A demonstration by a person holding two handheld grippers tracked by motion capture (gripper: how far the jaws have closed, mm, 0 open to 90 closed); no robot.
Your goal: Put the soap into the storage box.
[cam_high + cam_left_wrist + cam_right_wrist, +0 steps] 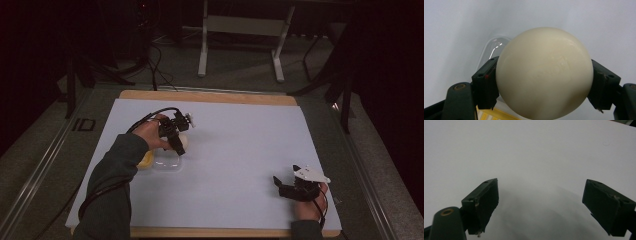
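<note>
We are pinching a cream-coloured ball [543,72] between the jaws of the left gripper [176,140], left of centre in the high view, just above a clear plastic container [167,163] with something yellow [146,160] beside it. Our right gripper [295,189] is resting at the lower right with jaws spread, gripping nothing. We judge the pick done; whether the ball is heading into the container or out of it, we cannot tell.

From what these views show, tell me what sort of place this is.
Probably a lab or recording workspace, not a home: a wooden table covered by a plain white sheet, a bare metal stand on the grey floor behind, and cables trailing through dark surroundings.
</note>
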